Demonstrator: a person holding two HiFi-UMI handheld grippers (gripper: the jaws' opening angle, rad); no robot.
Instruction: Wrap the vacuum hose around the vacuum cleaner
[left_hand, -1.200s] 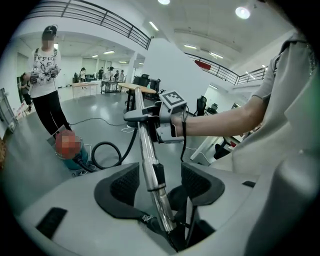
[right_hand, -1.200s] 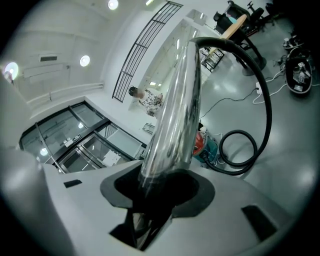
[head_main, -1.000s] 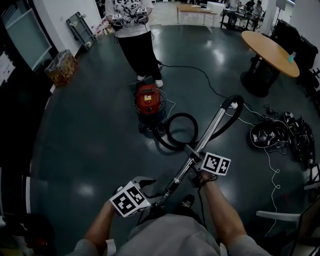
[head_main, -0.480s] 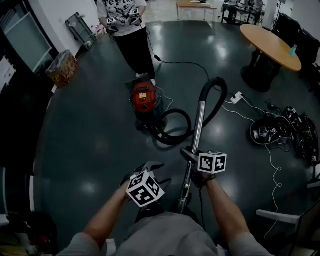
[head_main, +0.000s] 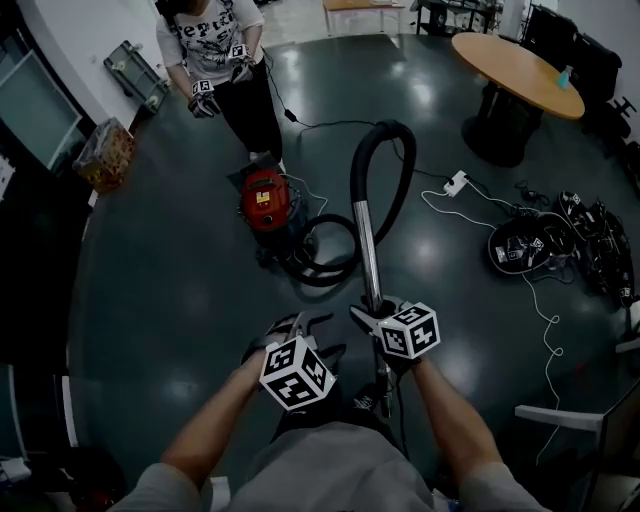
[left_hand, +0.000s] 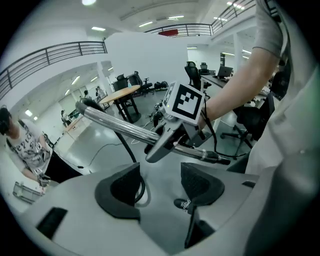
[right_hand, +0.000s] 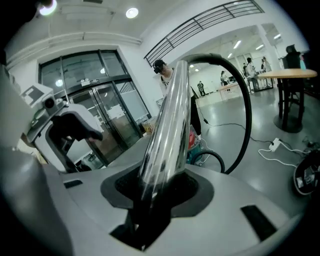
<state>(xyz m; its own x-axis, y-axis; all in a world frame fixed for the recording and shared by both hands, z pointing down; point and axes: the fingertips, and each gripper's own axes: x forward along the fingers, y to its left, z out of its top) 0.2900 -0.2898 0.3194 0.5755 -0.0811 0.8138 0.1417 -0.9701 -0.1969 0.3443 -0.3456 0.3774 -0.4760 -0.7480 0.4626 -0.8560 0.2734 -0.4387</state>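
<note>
Over the last second the metal wand (head_main: 368, 250) has swung round from a slant toward the right to point almost straight away from the person. The left gripper (head_main: 290, 328) has drawn in near the right gripper (head_main: 372, 316).

The right gripper's jaws are closed on the lower part of the wand, which rises out between them in its own view. The left gripper's jaws stand apart with nothing between them, only floor and a shoe beyond. The black hose (head_main: 388, 160) arches over from the wand's far end, then runs down to a loop on the floor just beside the red vacuum cleaner (head_main: 265, 200), so nothing is wrapped yet.

The main risk is the single grip. The wand is smooth, polished and long, and the hose's weight at its tip could twist or slide it in the jaws. Pulling hard could also drag or tip the cleaner. Another person (head_main: 215, 60) stands close behind it, within reach of a swinging hose.
</note>
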